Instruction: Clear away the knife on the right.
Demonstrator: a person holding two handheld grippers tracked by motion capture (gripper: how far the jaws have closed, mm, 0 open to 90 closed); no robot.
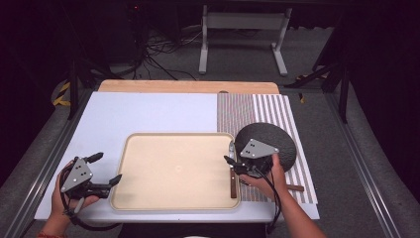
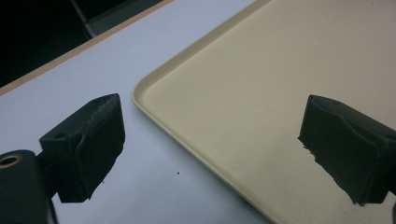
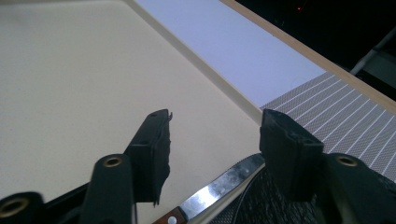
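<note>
The one knife [image 1: 233,171] lies in the one beige tray [image 1: 148,198] along its right rim, blade away from the person, so I judge the placing as done & what is left is probably only to take the hand away. The right gripper [image 1: 228,153] is spread just above the knife, pads not touching it. The left gripper [image 1: 106,168] is spread wide w/ nothing between, at the tray's left rim; one dark round plate [image 1: 282,144] is right of the tray.

The tray [image 1: 176,171] is beige and the plate [image 1: 277,139] black. The mat [image 1: 247,106] is grey with white stripes. The knife [image 1: 233,173] has a brown handle.
</note>
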